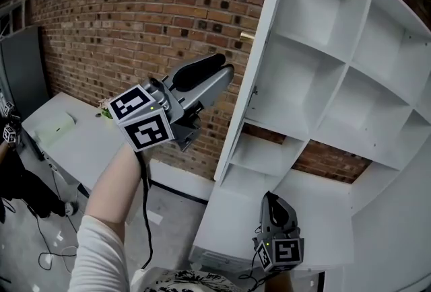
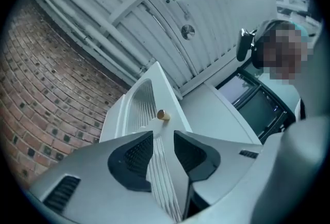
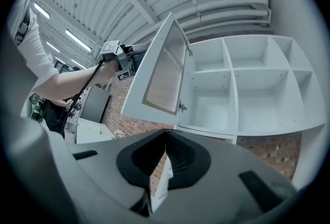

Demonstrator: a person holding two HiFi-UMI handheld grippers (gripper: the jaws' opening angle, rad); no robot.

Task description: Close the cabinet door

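White table (image 1: 81,149): at far left, low against the wall; a pale green object lies on it, too small to identify.
Brick wall (image 1: 135,8): red brick, filling the left half behind the table and showing again below the cabinet's shelves.
Left gripper (image 1: 225,67): raised on a bare forearm, pointing right towards the door's edge; its jaws stand apart with nothing clamped, and in the left gripper view the door's ribbed panel shows in the gap beyond them.
Knob (image 1: 247,35): small, brass-coloured, on the door's outer face near its free edge.
Cabinet door (image 1: 262,42): white frame with a ribbed pane, swung wide open and seen nearly edge-on, hinged to the cabinet's left side.
Right gripper (image 1: 271,202): held low beneath the cabinet, well apart from the door; jaws pressed together, holding nothing.
Cabinet (image 1: 347,68): white, wall-mounted, its open compartments bare and exposed.
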